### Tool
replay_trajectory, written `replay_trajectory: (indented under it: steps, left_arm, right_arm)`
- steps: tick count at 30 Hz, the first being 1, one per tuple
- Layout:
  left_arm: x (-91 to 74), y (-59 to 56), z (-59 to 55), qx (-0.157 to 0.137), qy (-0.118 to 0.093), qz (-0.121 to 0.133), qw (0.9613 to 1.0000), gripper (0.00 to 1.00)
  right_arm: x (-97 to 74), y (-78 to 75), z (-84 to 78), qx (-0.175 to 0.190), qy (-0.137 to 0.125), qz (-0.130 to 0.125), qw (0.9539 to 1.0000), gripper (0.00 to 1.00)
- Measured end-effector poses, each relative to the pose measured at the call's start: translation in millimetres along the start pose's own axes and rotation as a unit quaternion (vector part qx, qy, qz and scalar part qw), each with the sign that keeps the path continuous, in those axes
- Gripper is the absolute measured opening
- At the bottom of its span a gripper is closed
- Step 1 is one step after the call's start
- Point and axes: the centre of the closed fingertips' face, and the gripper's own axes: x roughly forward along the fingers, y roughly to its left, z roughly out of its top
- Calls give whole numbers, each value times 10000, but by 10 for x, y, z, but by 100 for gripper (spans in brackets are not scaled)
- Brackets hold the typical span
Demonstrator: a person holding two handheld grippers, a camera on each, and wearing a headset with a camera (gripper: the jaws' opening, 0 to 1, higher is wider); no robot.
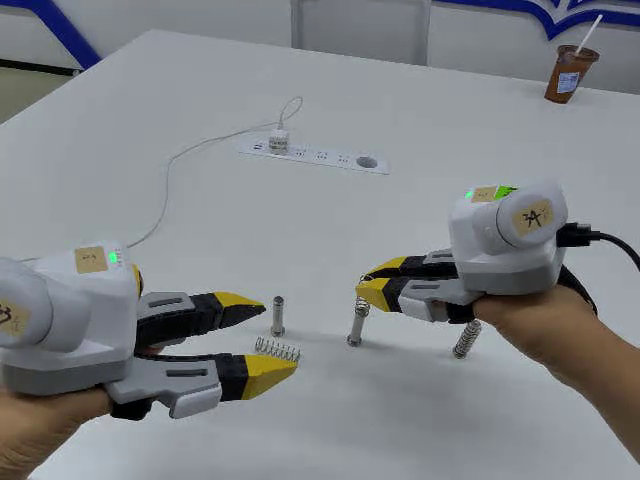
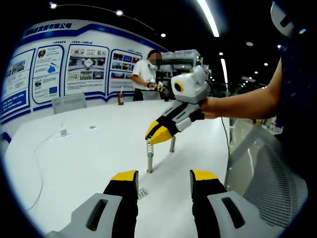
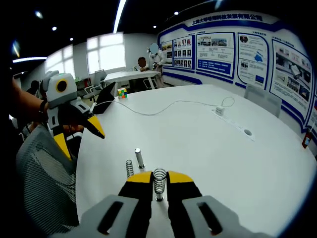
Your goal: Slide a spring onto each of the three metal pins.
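Springs of thin, bright coiled wire sit on the smooth white table point(image 1: 420, 110). The loose spring point(image 1: 277, 349) lies flat at lower centre of the head view. It is just beside the bare pin point(image 1: 277, 315), a short upright steel cylinder with a small foot.

The held spring point(image 1: 362, 306) rides the top of the middle pin point(image 1: 354, 333), which leans. The right gripper point(image 1: 364, 285) has a grey shell, black jaws and yellow tips. Its jaws are pressed in on that coil from both sides, as the right gripper view shows. The third spring point(image 1: 466, 338) stands slanted at lower right, just below the hand holding that gripper.

At lower left, the left gripper point(image 1: 278, 337) has its jaws spread wide and grips nothing. The loose spring lies near its lower tip.

A clear plastic cup point(image 1: 568, 72) at upper right holds a brown drink and a white straw. A flat white power strip point(image 1: 312, 155) at upper centre carries a small plug, whose thin cable point(image 1: 170, 165) curls away to the left.
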Motion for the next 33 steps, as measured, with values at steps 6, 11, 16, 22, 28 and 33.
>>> replay_trajectory:
  steps: [6, 11, 16, 22, 28, 33]
  left_arm:
    - [-4, 8, -8, -1, 5, 4, 10000, 43]
    - [1, 4, -24, -3, 23, -9, 10000, 43]
    - [-1, 9, -27, 0, 21, -13, 10000, 42]
    - [-9, 9, -33, -4, 10, -7, 10000, 42]
    - [-3, -4, -41, 3, 35, -25, 10000, 42]
    - [3, -15, -30, 14, 41, -32, 10000, 41]
  right_arm:
    - [34, 1, -66, 56, 30, -6, 10000, 12]
    - [95, -4, -145, 89, 97, -11, 9999, 12]
    - [150, -4, -200, 94, 189, -24, 9998, 12]
    - [183, 10, -256, 66, 260, -32, 9996, 12]
    - [218, 34, -335, 46, 345, -24, 9994, 12]
    - [251, 49, -405, 17, 456, -39, 9990, 12]
